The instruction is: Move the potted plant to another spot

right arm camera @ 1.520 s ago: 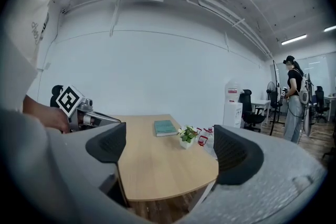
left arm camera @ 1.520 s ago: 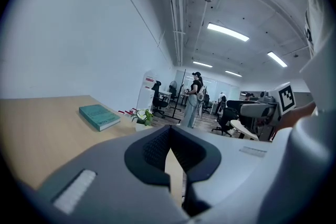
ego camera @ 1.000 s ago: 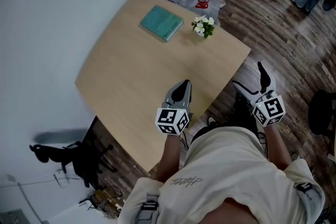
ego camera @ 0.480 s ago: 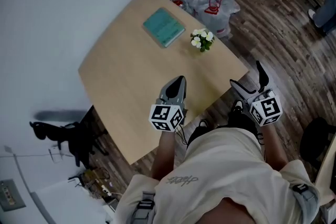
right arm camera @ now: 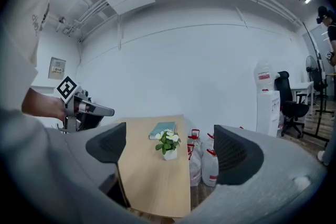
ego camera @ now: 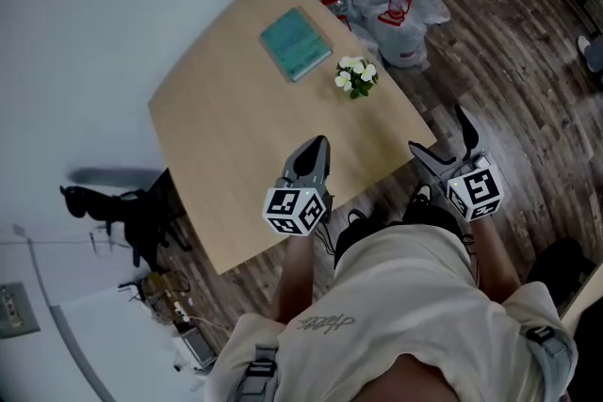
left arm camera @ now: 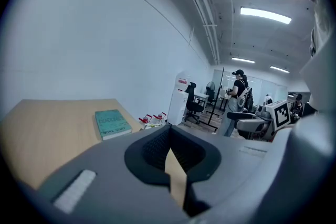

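The left tool (ego camera: 317, 146) has jaws together; the right tool (ego camera: 438, 133) has jaws wide apart, empty.

The bench (ego camera: 236, 127) is pale tan wood. The book (ego camera: 296, 43) is teal. The potted plant (ego camera: 355, 77) has white blossoms, green leaves and a white pot. The jugs (ego camera: 400, 3) are clear with red handles. The floor (ego camera: 513, 71) is dark brown planking and the wall (ego camera: 94, 14) is plain white. The left tongs (ego camera: 318, 146) and right tongs (ego camera: 439, 135) are grey with black pads. Their marker cubes (ego camera: 298, 210) show black squares on white. The person's shirt (ego camera: 405, 315) is cream.
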